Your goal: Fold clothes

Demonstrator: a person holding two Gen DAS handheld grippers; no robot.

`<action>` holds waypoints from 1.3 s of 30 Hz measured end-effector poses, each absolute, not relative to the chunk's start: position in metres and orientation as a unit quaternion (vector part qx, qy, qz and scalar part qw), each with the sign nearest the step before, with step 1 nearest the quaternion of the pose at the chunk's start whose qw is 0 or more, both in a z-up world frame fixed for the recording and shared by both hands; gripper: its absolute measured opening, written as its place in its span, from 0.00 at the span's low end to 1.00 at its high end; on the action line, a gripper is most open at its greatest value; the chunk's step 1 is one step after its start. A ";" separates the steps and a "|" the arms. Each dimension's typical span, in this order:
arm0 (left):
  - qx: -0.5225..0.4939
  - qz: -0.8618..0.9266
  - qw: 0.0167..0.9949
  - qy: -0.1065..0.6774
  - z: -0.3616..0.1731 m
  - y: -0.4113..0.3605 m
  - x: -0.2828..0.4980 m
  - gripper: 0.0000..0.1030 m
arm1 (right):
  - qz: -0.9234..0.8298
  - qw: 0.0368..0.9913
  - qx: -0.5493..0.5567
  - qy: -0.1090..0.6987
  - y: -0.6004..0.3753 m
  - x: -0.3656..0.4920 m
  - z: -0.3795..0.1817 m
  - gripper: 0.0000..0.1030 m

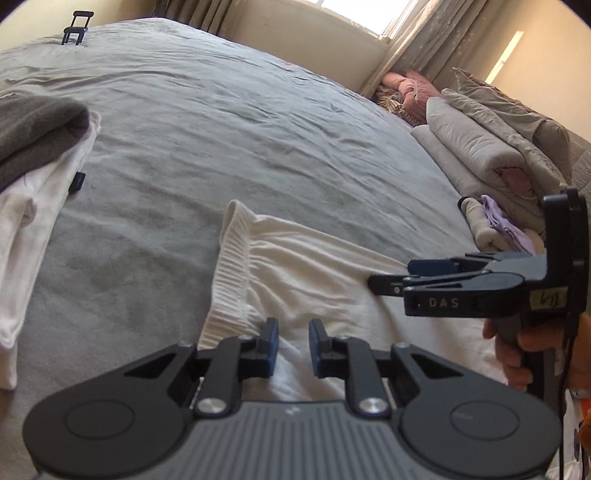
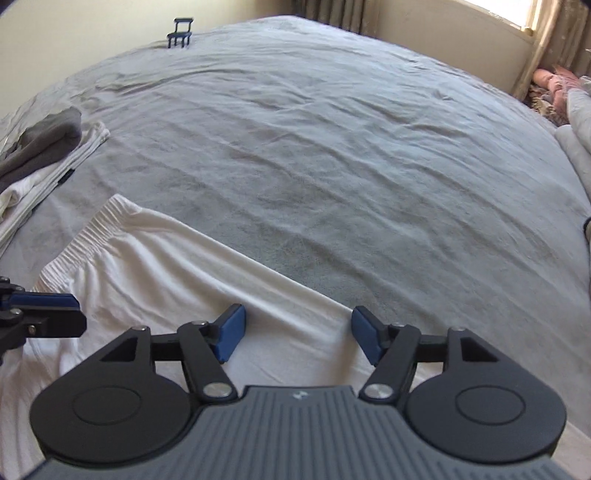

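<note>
A white garment (image 1: 314,273) with a ribbed waistband (image 1: 229,273) lies flat on the grey bed sheet (image 1: 221,129). My left gripper (image 1: 294,345) hovers low over it just past the waistband. Its blue pads stand a narrow gap apart, and only flat cloth shows between them. My right gripper (image 2: 297,336) is open wide above the garment's (image 2: 166,266) far edge, with nothing between its pads. In the left wrist view the right gripper (image 1: 391,277) comes in from the right, held by a hand (image 1: 517,350). The left gripper (image 2: 70,314) shows at the left edge of the right wrist view.
A dark grey garment (image 1: 37,133) lies on white clothes (image 1: 33,221) at the left. Rolled bedding (image 1: 491,155) and pink pillows (image 1: 406,88) are heaped along the right side. A small black stand (image 2: 180,33) sits at the bed's far end. Bare sheet (image 2: 332,147) stretches ahead.
</note>
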State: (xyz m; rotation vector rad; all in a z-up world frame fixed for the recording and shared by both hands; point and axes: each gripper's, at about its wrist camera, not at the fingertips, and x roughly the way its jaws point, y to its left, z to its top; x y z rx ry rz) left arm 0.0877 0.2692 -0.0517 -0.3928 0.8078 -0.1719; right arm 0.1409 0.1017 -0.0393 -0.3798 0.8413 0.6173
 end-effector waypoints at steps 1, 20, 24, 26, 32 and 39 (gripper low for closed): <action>-0.192 -0.081 0.896 0.391 -0.052 0.270 0.088 0.17 | 0.299 0.846 -0.184 0.402 0.102 0.142 -0.040 0.65; -0.266 -0.060 0.870 0.411 -0.057 0.288 0.091 0.11 | 0.264 0.860 -0.184 0.395 0.101 0.095 0.004 0.02; -0.289 -0.045 0.861 0.415 -0.056 0.290 0.087 0.11 | 0.251 0.869 -0.173 0.389 0.093 0.069 0.028 0.02; -0.300 -0.038 0.856 0.419 -0.055 0.291 0.084 0.11 | 0.249 0.873 -0.175 0.382 0.091 0.055 0.036 0.02; -0.304 -0.041 0.851 0.425 -0.044 0.292 0.065 0.11 | 0.251 0.883 -0.133 0.375 0.080 0.011 0.043 0.02; -0.289 -0.059 0.848 0.439 -0.040 0.296 0.036 0.12 | 0.285 0.885 -0.086 0.359 0.060 -0.042 0.041 0.02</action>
